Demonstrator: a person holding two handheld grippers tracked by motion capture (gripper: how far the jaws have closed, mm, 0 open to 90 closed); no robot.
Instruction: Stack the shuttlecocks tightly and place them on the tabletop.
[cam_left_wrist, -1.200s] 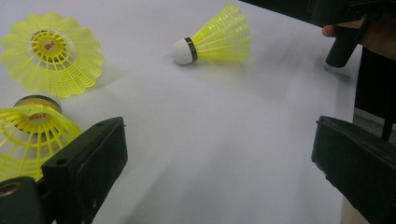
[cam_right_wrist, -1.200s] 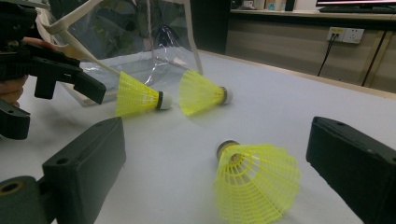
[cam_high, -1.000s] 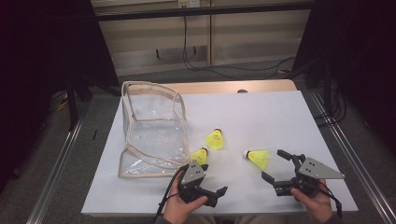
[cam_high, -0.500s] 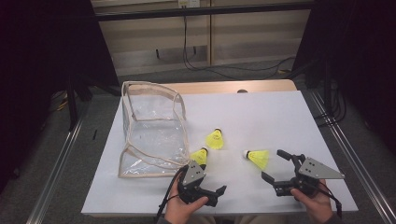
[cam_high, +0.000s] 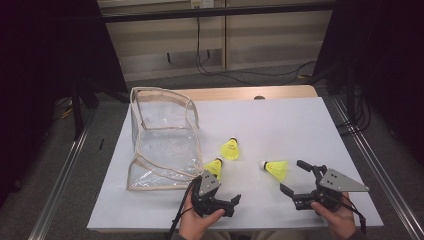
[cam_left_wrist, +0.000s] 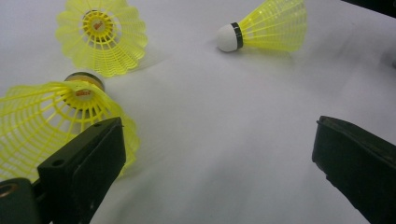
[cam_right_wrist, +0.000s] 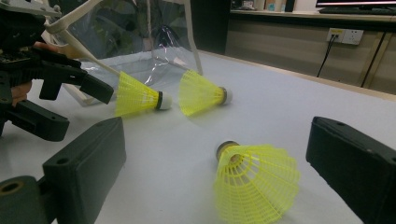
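We were at the reaching stage: both grippers' fingers were spread wide and holding nothing, the right gripper (cam_high: 300, 181) lined up on the nearest yellow plastic shuttlecock (cam_high: 276, 169) lying on the white worktop (cam_high: 300, 125). The left gripper (cam_high: 227, 204) sat beside another yellow shuttlecock (cam_high: 215, 167) at the mouth of the clear plastic zip bag (cam_high: 160, 140). Next move, we figured, was closing around a skirt gently and dropping it into the bag.

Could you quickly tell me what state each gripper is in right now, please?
Left gripper: open, holding nothing.
Right gripper: open, holding nothing.
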